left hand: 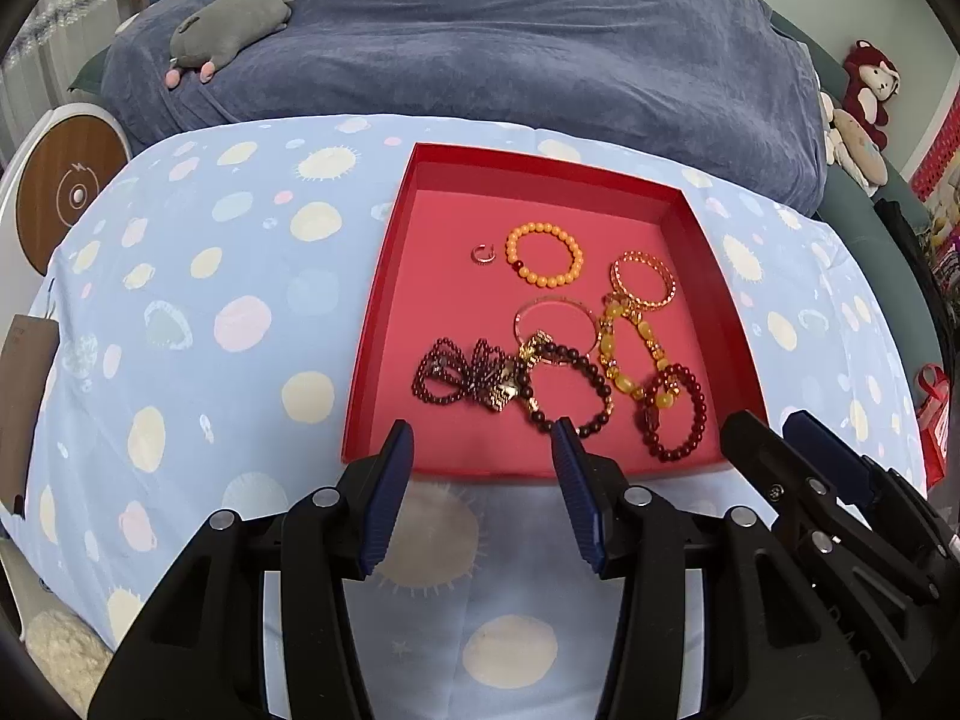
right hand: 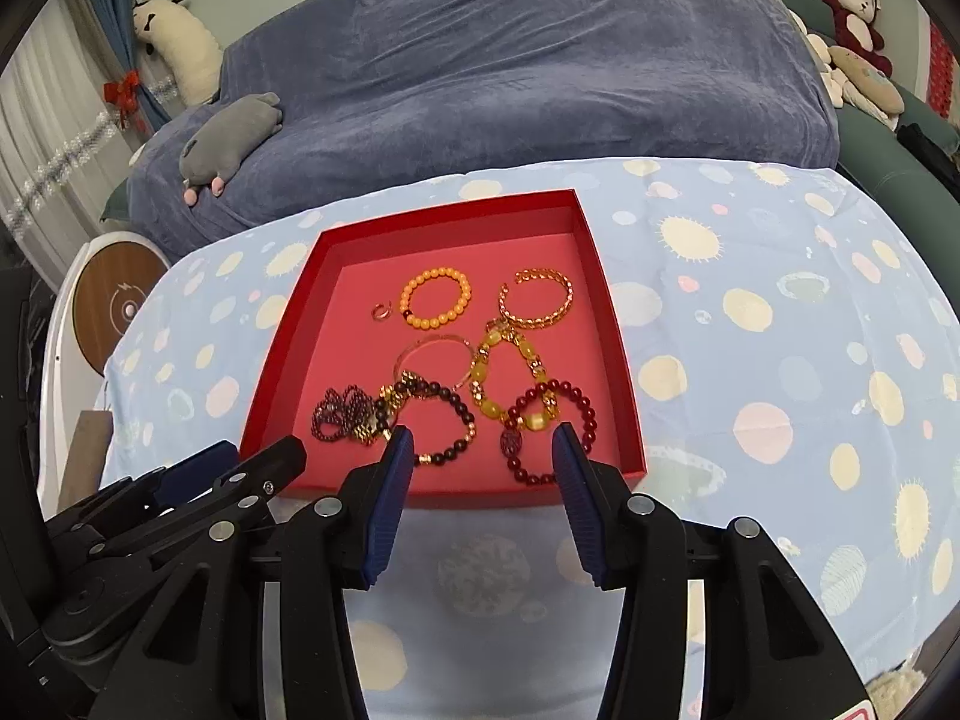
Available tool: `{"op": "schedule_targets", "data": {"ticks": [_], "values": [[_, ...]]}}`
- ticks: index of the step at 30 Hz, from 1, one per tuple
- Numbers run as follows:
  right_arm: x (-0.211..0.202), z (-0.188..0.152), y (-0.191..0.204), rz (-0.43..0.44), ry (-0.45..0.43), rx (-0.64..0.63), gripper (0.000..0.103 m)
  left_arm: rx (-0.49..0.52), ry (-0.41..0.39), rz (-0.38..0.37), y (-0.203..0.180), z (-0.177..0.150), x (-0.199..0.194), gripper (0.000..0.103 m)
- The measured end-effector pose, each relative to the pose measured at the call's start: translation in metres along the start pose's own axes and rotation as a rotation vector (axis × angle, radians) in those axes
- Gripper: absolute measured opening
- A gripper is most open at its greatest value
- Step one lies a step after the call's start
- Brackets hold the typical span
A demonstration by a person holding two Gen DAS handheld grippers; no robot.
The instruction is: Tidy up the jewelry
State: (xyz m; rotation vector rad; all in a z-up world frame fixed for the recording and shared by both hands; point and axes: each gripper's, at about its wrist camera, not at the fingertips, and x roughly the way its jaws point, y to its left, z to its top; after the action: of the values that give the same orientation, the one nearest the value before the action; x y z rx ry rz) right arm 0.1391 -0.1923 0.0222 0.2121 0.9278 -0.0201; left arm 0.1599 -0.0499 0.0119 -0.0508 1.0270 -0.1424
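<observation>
A shallow red tray (left hand: 384,276) (right hand: 612,324) sits on a light blue spotted cloth. In it lie an orange bead bracelet (left hand: 545,253) (right hand: 436,298), a small ring (left hand: 482,253) (right hand: 381,312), a gold chain bangle (left hand: 644,279) (right hand: 537,297), a thin clear bangle (left hand: 555,306), a yellow bead bracelet (left hand: 624,354) (right hand: 498,378), dark red bead bracelets (left hand: 675,414) (right hand: 549,429) and a tangled dark bead strand (left hand: 462,375) (right hand: 348,414). My left gripper (left hand: 483,438) is open and empty at the tray's near edge. My right gripper (right hand: 483,444) is open and empty, just over the near edge.
The cloth (left hand: 210,312) covers a table. Behind it is a sofa under a blue-grey blanket (left hand: 510,48) with a grey plush toy (left hand: 228,30). A round wooden-topped stand (left hand: 66,192) is at the left. Red plush toys (right hand: 852,12) sit at the far right.
</observation>
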Motion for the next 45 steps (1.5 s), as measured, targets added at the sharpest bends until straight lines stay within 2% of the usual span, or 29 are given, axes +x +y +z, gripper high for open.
{"op": "schedule_targets", "data": {"ticks": [6, 11, 16, 24, 29, 31, 36, 38, 43, 45], "values": [[-0.006, -0.015, -0.003, -0.017, 0.013, -0.014, 0.049, 0.000, 0.017, 0.008, 0.000, -0.017, -0.003, 0.048], [-0.011, -0.026, -0.009, -0.041, 0.009, 0.010, 0.063, -0.007, 0.014, 0.028, 0.003, -0.028, -0.007, 0.057], [-0.014, -0.034, -0.012, -0.057, 0.015, 0.007, 0.069, 0.008, 0.010, 0.046, 0.004, -0.035, -0.011, 0.061], [-0.022, -0.045, -0.014, -0.072, 0.007, -0.001, 0.075, 0.008, -0.010, 0.107, 0.010, -0.047, -0.018, 0.085], [-0.028, -0.052, -0.011, -0.103, -0.019, -0.034, 0.079, 0.024, -0.008, 0.120, 0.011, -0.053, -0.020, 0.086], [-0.030, -0.055, -0.012, -0.114, -0.025, -0.028, 0.083, 0.020, -0.006, 0.121, 0.012, -0.056, -0.022, 0.086], [-0.034, -0.061, -0.019, -0.118, -0.037, 0.008, 0.086, 0.027, -0.015, 0.128, 0.011, -0.060, -0.025, 0.090], [-0.035, -0.063, -0.022, -0.120, -0.035, 0.023, 0.096, 0.023, -0.016, 0.134, 0.012, -0.062, -0.026, 0.090], [-0.029, -0.067, -0.029, -0.094, 0.020, 0.048, 0.096, 0.016, -0.024, 0.132, 0.014, -0.064, -0.028, 0.092], [-0.030, -0.069, -0.028, -0.100, 0.011, 0.039, 0.096, 0.013, -0.023, 0.127, 0.014, -0.065, -0.029, 0.092]]}}
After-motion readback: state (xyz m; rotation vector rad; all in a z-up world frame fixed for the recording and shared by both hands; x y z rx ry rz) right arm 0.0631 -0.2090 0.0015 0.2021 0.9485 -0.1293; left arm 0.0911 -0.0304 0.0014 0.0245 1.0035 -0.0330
